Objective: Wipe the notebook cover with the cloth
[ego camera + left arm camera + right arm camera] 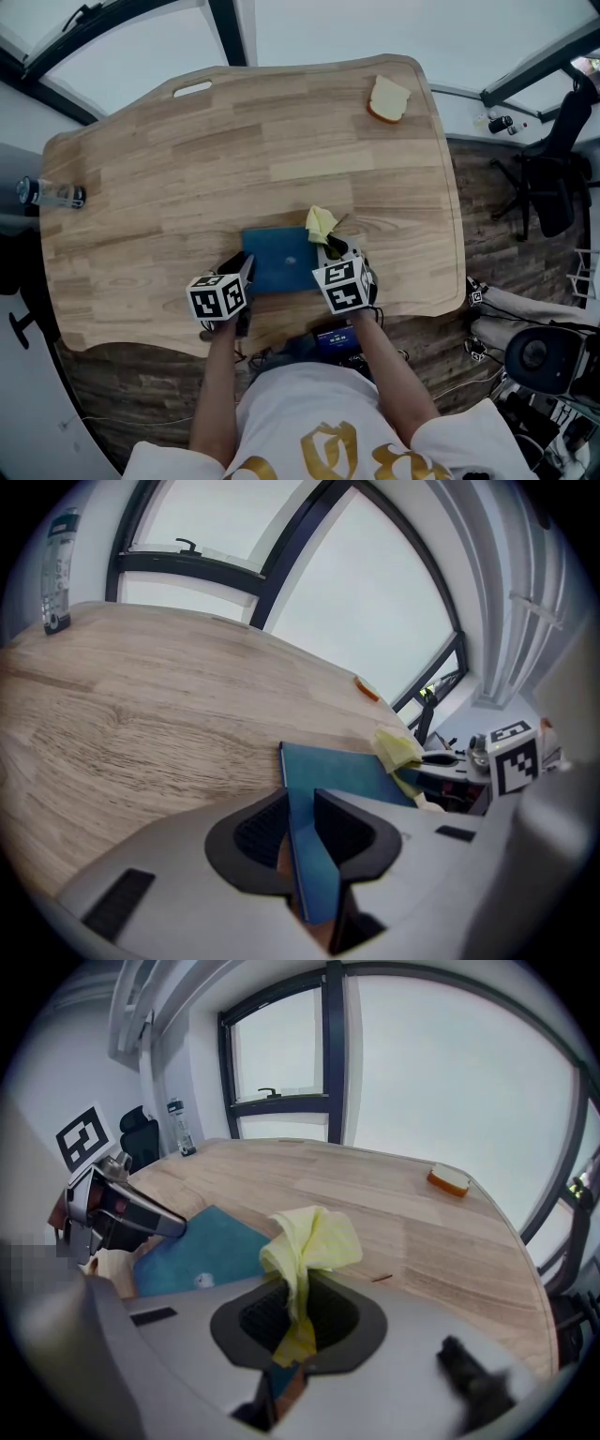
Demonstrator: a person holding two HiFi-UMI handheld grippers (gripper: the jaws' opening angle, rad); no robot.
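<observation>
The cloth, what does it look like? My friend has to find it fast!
Look at the big wooden table, then at the blue notebook near its front edge. At the notebook's far right corner, the cloth sticks up, pinched in the right gripper. It is the only soft, crumpled, pale yellow thing.

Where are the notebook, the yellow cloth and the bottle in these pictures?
notebook (278, 260): head view, middle of the blue cover.
yellow cloth (319, 1237): right gripper view, bunched part above the jaws.
bottle (58, 569): left gripper view, middle of its clear body.
</observation>
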